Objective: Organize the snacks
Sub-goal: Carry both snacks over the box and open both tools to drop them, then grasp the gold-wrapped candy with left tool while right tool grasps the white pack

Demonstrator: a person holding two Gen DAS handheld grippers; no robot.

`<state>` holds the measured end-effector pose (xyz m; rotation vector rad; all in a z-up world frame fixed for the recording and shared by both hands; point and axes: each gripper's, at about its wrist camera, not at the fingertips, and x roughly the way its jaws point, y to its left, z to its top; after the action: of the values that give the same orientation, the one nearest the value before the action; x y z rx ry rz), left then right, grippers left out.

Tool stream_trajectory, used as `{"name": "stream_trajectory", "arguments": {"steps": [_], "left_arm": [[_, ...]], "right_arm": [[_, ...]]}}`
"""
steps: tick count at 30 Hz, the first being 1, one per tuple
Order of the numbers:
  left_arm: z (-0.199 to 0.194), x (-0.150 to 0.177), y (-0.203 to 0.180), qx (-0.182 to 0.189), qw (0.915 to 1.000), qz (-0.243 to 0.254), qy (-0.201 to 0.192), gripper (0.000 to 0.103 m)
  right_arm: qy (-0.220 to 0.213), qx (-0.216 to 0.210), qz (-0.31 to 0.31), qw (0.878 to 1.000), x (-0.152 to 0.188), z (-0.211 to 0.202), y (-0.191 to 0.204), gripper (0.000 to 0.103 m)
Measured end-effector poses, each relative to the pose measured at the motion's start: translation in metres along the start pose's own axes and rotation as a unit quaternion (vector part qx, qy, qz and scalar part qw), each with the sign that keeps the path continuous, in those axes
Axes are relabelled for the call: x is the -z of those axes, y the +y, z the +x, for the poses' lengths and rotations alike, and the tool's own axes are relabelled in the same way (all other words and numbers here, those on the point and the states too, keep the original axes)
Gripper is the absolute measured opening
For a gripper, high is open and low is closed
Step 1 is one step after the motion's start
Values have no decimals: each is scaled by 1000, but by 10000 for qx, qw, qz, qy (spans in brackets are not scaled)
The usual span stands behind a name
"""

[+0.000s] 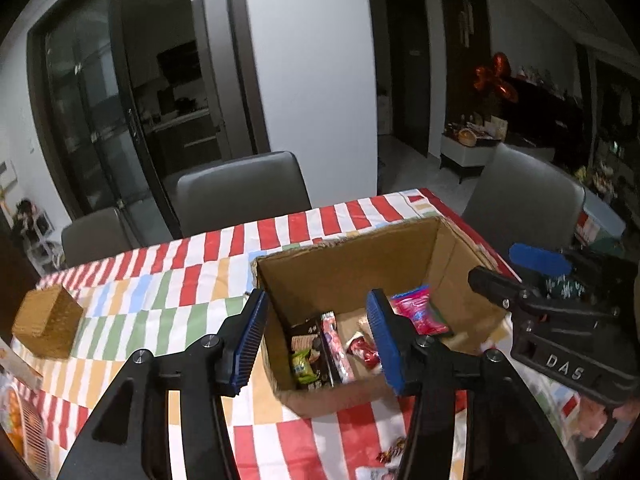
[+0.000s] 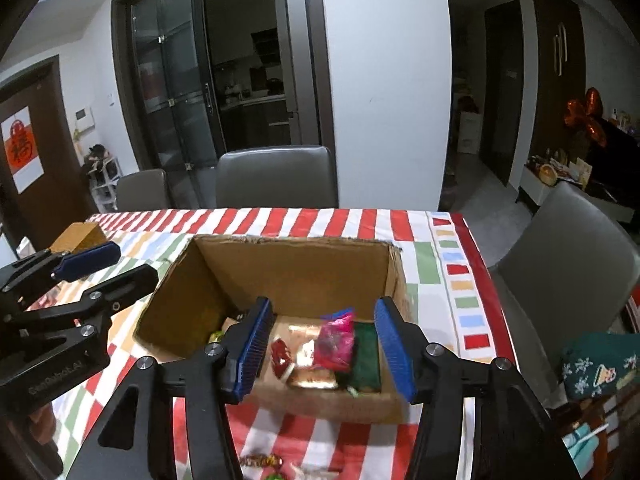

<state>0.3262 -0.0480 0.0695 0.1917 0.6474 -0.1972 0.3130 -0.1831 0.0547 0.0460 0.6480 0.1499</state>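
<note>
Wrapped snacks (image 1: 340, 344), crinkly foil and glossy plastic, lie loose in the open cardboard box (image 1: 344, 264) on the striped tablecloth (image 1: 160, 288), likely dropped there for sorting. The left gripper (image 1: 318, 340) and right gripper (image 2: 322, 346) hover over the box, fingers apart, holding nothing.
</note>
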Motion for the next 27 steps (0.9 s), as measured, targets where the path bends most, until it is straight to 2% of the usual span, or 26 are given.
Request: {"name": "stream_trajectory", "arguments": {"steps": [3, 11, 18, 27], "left_arm": [[-18, 9, -9, -28, 9997, 193, -144, 52], [-52, 28, -21, 113, 9988, 339, -327, 54], [-69, 55, -31, 167, 9981, 529, -264, 54], [-69, 93, -36, 366, 9979, 526, 45, 53]], "right_arm": [[-88, -29, -36, 10000, 10, -15, 2, 55], [-121, -198, 25, 9997, 36, -44, 8, 55], [-63, -179, 74, 9998, 61, -61, 10, 54], [187, -161, 142, 9996, 98, -67, 11, 54]]}}
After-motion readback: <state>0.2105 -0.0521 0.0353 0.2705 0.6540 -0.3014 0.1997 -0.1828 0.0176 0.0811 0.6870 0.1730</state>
